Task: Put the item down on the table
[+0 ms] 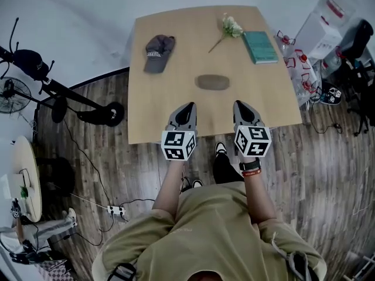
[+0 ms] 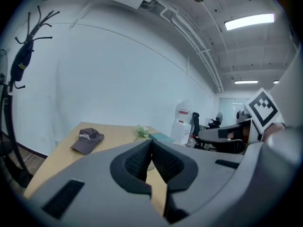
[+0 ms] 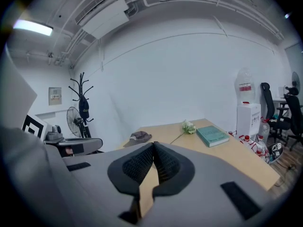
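Both your left gripper point(image 1: 187, 106) and right gripper point(image 1: 241, 105) hover over the bench's point(image 1: 170, 89) near edge, fingers point(image 2: 137, 161) closed, empty; oval item point(image 1: 212, 82) lies mid-bench.

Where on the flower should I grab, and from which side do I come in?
I'd take the flower by its thin bare stem, not the soft bloom. It lies flat with the stem pointing toward the near left, away from the green book. Come straight down with the right gripper, jaws across the stem.
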